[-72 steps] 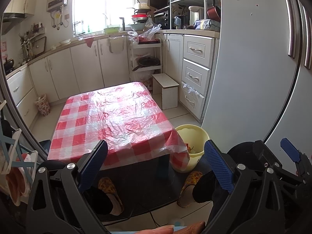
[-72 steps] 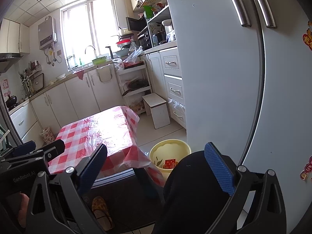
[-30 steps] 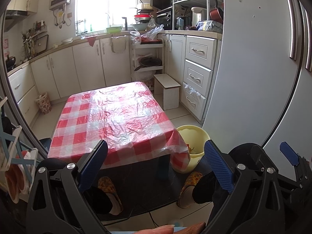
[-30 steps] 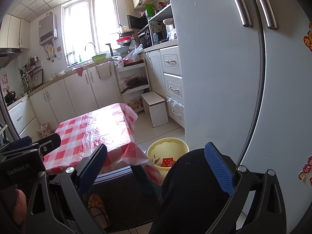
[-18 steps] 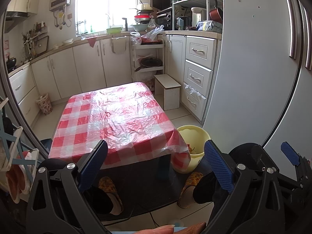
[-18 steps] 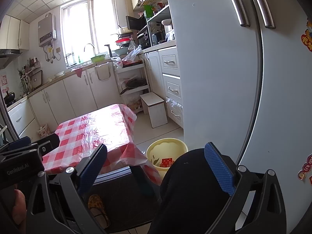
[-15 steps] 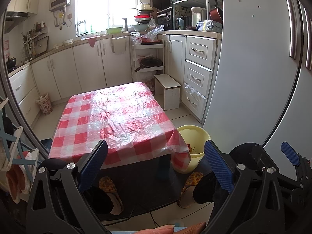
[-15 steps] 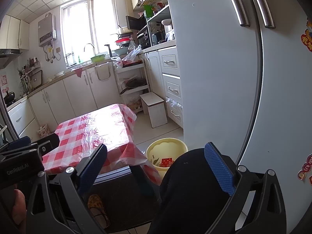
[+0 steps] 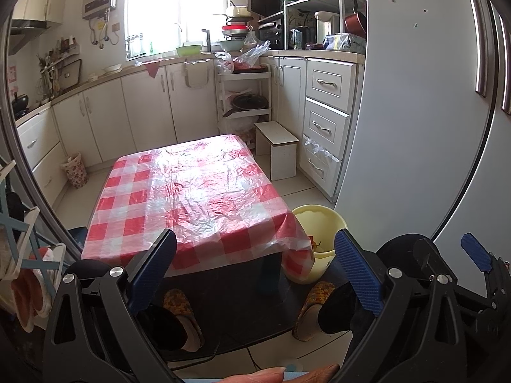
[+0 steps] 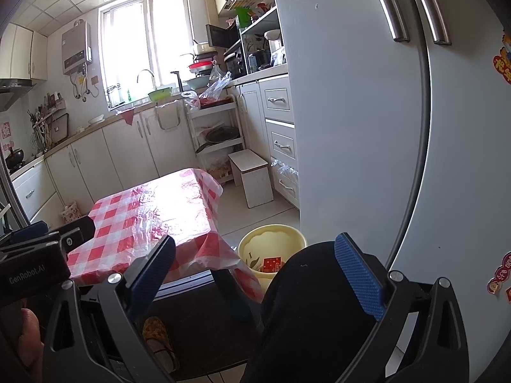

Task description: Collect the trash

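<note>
A: Nearest, left gripper (image 9: 254, 266): blue ribbed fingers (image 9: 152, 266) spread wide, released, nothing between them. Same for the right gripper (image 10: 255, 269), fingers (image 10: 359, 276) parted and empty, seen again at the right edge of the left wrist view.

B: And under the fingers?

A: Two feet in patterned knitted slippers (image 9: 182, 303) on a dark floor mat (image 9: 230, 290), framed between the left fingers. A black-trousered knee (image 10: 306, 303) filling the gap between the right fingers.

B: Trash?

A: Just beyond: pale yellow round plastic bucket (image 9: 321, 226) on the floor, at the near right corner of the low desk, close beside the left gripper's right finger in the left wrist view, above the knee between the right fingers in the other. Inside, a red printed wrapper (image 10: 271, 263) and some green scraps, well apart from any fingertip.

B: Desk itself?

A: Red-and-white checked cloth under crinkled clear plastic sheet (image 9: 191, 191), lying ahead of the left fingers and bare of trash.

B: Further off?

A: Small white step stool (image 9: 277, 150), white drawers, tall grey refrigerator (image 9: 415, 111) on the right, then white cabinets and bright window (image 10: 143, 41) at the back.
</note>
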Tool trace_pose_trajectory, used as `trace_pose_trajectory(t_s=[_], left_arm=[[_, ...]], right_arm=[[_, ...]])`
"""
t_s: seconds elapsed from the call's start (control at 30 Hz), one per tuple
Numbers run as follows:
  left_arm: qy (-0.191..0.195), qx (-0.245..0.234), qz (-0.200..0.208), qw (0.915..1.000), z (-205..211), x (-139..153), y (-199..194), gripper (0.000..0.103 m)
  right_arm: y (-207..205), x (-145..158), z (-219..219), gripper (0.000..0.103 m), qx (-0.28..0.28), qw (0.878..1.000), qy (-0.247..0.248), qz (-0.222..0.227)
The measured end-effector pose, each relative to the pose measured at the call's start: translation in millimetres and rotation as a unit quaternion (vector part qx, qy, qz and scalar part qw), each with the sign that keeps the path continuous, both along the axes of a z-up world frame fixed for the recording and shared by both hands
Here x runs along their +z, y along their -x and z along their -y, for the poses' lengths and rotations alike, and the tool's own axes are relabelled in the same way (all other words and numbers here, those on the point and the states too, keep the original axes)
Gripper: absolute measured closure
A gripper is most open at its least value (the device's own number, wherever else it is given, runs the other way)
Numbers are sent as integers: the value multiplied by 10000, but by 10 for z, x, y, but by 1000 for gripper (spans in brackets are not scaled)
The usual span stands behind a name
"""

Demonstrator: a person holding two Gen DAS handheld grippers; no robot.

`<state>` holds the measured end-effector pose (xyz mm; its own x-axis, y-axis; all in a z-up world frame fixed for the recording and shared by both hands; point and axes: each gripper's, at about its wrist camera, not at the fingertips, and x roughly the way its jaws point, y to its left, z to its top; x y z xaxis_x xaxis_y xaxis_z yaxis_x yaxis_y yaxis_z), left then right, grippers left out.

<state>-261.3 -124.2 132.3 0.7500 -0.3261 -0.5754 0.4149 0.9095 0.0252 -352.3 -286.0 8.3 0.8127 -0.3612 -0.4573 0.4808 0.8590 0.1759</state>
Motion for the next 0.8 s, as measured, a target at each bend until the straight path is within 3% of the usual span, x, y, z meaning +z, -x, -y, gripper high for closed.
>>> trace_pose_trajectory(t_s=[0.67,0.8], left_arm=[[-151,87,73,9998,1,2,-17,8],[14,28,337,9994,-39,40,40,8]], right_arm=[[26,-23,60,7,0,10000,-12,-24],[5,-36,70,7,7,10000,-8,-77]])
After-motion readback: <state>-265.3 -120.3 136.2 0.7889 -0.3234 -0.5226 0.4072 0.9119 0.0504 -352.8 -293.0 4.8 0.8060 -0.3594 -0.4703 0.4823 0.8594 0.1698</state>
